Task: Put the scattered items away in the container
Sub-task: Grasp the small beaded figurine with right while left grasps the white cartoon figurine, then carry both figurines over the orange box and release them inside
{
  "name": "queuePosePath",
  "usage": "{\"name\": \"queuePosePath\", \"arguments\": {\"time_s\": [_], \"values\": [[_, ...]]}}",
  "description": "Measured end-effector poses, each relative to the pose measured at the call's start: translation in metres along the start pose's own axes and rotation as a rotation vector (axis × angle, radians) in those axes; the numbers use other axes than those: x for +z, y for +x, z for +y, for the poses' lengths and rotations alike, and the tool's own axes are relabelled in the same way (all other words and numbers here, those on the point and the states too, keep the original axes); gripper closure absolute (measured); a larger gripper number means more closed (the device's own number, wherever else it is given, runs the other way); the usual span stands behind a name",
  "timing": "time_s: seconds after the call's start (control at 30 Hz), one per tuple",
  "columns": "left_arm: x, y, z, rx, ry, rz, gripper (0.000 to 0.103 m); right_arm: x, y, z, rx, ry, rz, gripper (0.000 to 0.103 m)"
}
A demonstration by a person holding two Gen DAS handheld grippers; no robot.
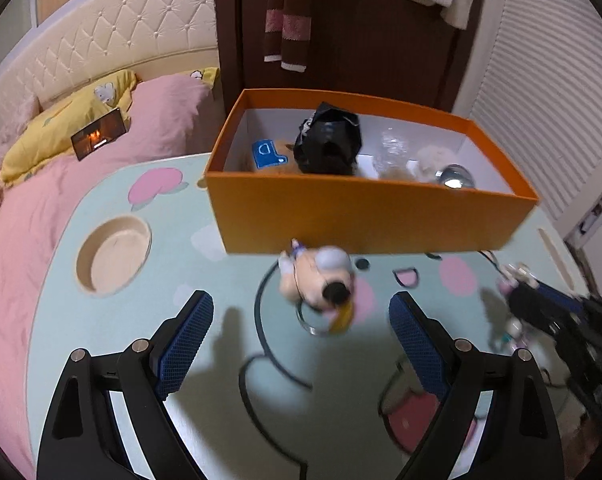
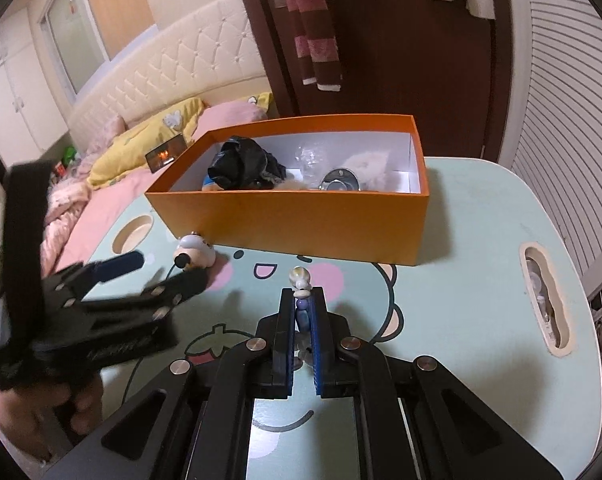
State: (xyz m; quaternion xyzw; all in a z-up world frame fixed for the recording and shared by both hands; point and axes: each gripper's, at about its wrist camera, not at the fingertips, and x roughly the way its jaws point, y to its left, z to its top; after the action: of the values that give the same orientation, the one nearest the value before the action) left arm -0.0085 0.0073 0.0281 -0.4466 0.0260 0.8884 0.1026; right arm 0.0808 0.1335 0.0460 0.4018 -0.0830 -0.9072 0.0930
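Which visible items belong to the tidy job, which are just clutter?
Job:
- orange box
- small figurine, clamped in right gripper
- plush toy on table, ahead of open left gripper

Bystanders:
- pillow
- scarf
- table cup recess

Box (image 2: 301, 224): matt orange cardboard outside, plain white paper lining inside.
Table (image 2: 481, 240): smooth, lightly glossy printed top in pale mint with cartoon figures.
Bag (image 1: 328, 140): crinkled black plastic film, shiny on its folds.
Ball (image 1: 455, 176): clear, glassy, mirror-bright.
Toy (image 1: 321, 276): glossy moulded plastic, blurred.
Figurine (image 2: 301, 280): small, glossy, hard-looking.
Left gripper (image 1: 301, 312): matt black plastic, steel pins, blue ribbed rubbery pads.
Scarf (image 1: 287, 12): fuzzy striped knit.
Headboard (image 1: 101, 40): cream tufted leather-look upholstery.
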Motion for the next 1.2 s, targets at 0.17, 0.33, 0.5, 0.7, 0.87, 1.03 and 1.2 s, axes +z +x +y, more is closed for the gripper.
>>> {"name": "queuePosePath", "arguments": {"time_s": [0.17,0.33,0.5,0.7,0.87,1.03,1.2], "values": [[0.007,0.018,0.003,0.002,-0.019,0.058,0.025,-0.001,0.002,-0.004,-0.002,0.009,0.007,0.096],[0.001,0.013,-0.001,0.034,0.029,0.026,0.063,-0.003,0.003,-0.006,-0.008,0.013,0.013,0.096],[-0.009,0.002,0.005,-0.006,0.035,0.008,0.063,-0.004,0.003,-0.005,-0.016,0.005,0.016,0.096],[-0.022,-0.033,0.014,-0.074,0.018,-0.043,0.063,-0.005,0.002,0.001,-0.013,-0.012,0.017,0.096],[-0.03,-0.049,0.015,-0.092,0.001,-0.059,0.063,-0.004,0.001,0.014,-0.007,-0.038,0.016,0.096],[-0.027,-0.054,0.014,-0.112,0.002,-0.069,0.063,0.0,0.0,0.024,-0.037,-0.081,0.021,0.096],[-0.018,-0.054,0.008,-0.122,0.017,-0.078,0.063,0.009,-0.002,0.026,-0.053,-0.096,0.013,0.096]]}}
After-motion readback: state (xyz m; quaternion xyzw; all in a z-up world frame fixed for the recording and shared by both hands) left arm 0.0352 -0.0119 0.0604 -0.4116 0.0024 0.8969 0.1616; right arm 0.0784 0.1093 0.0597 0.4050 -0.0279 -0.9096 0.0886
